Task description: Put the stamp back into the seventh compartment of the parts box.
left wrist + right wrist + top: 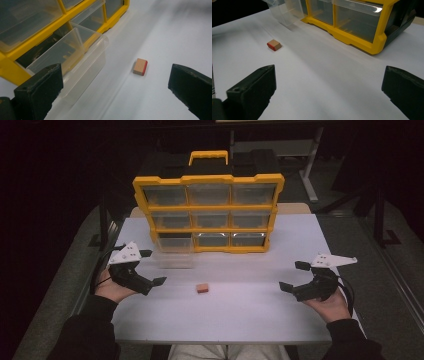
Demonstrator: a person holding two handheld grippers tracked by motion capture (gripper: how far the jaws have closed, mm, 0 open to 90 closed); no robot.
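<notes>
Your bottom-left drawer (175, 251) is pulled out. The wooden block (202, 288) lies untouched on the tabletop (260, 315). Both tools, left (152, 267) and right (292, 276), are spread and empty.

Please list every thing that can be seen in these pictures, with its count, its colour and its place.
organiser cabinet: one, yellow frame with clear drawers, at the far middle of the table.
pulled-out drawer: one, clear, bottom left of the cabinet, standing out over the table.
small block: one, wood colour with a red side, on the table in front of the cabinet.
table: one, white.
left gripper: one, black, fingers apart, near the drawer.
right gripper: one, black, fingers apart, at the right of the table.
hands: two, holding the grippers, dark sleeves.
</notes>
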